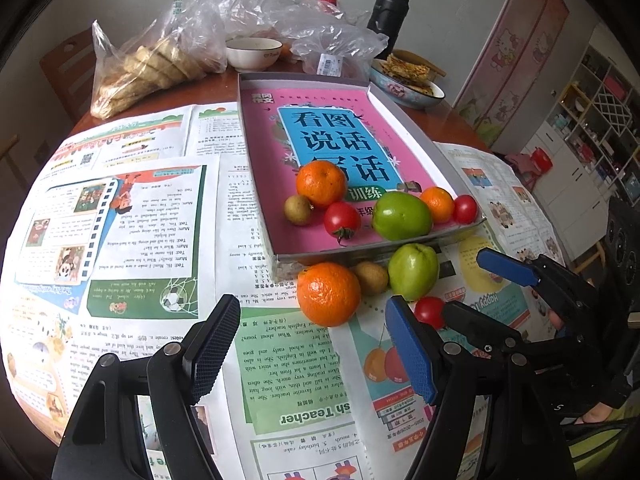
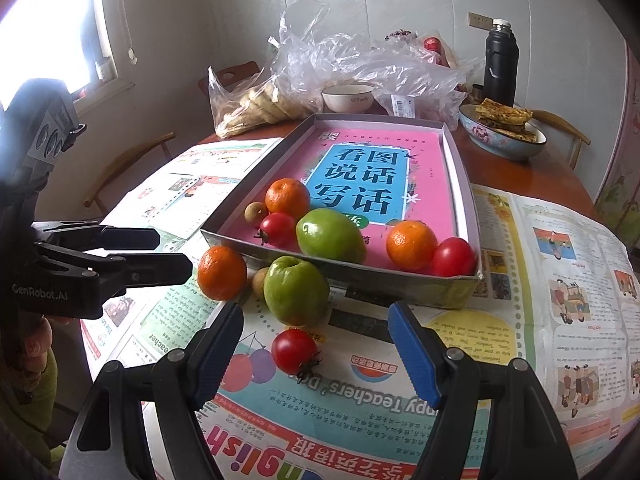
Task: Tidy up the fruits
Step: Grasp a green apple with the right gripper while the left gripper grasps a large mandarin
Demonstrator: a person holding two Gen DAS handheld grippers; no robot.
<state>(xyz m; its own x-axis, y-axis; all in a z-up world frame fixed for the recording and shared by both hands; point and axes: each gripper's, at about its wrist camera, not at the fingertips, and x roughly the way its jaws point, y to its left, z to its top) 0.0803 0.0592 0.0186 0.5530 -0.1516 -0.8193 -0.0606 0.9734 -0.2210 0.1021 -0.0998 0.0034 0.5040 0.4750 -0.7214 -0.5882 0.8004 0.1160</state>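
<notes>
Both jaws wide open and empty, right gripper (image 2: 316, 354) around a cherry tomato (image 2: 294, 351) at lower centre, left gripper (image 1: 312, 346) below an orange (image 1: 328, 294), shallow box (image 2: 460, 184) of fruit mid-frame

A: What sits behind the spread colourful printed newspapers (image 1: 132, 216) on the round brown wooden bench (image 2: 536, 172)?

B: A white ceramic bowl (image 1: 253, 53), with crumpled clear plastic bags (image 1: 256, 12) just beside it, one holding pale flat breads (image 1: 152, 72).

A: Beyond the newspapers' other corner?

B: A tall black thermos flask (image 2: 500, 66) and a floral blue bowl of fried pancakes (image 2: 503, 131).
</notes>
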